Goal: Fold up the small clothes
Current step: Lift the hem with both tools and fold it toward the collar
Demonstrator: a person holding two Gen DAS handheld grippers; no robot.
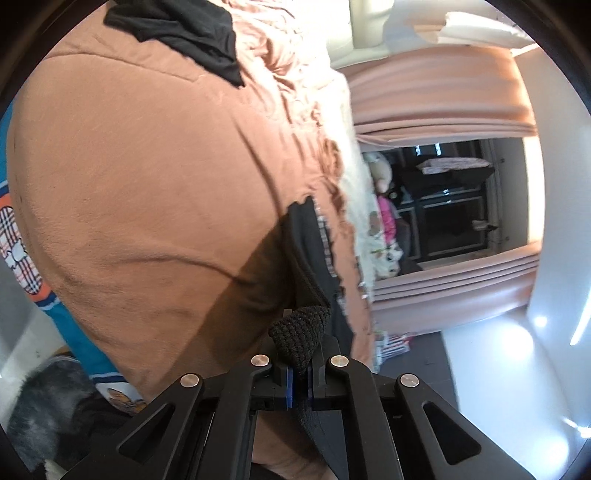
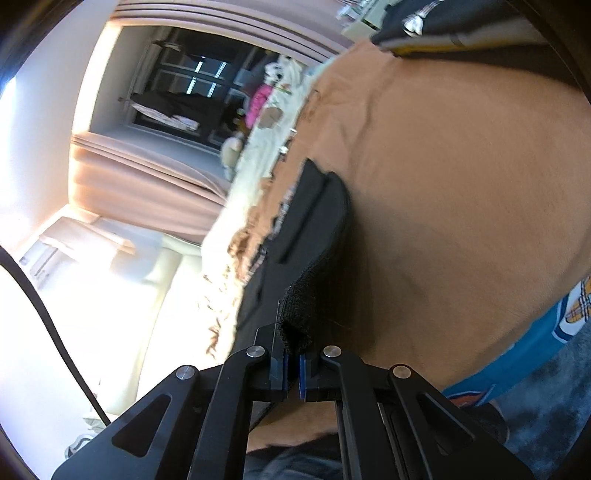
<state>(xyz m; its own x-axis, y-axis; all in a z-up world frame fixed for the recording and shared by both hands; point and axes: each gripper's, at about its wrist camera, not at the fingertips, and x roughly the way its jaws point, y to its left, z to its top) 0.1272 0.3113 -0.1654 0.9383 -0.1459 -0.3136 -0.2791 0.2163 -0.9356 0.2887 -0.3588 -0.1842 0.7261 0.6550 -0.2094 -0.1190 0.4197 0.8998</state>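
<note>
Black knit sock (image 1: 301, 332) | left gripper (image 1: 300, 384) and right gripper (image 2: 291, 373) both pinching its ends | stretching it flat above brown bedspread (image 1: 147, 184) for folding

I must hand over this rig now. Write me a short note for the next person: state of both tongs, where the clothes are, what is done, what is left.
Left tongs: shut on the black knit garment, a bunched end standing out past the tips.
Right tongs: shut on the same black knit garment.
The garment hangs stretched between them above the brown bedspread.
Another black cloth lies farther back on the bedspread, loose and unfolded.
Done: garment picked up at two points.
Left: lay it flat, fold it, then probably take the other cloth.
</note>
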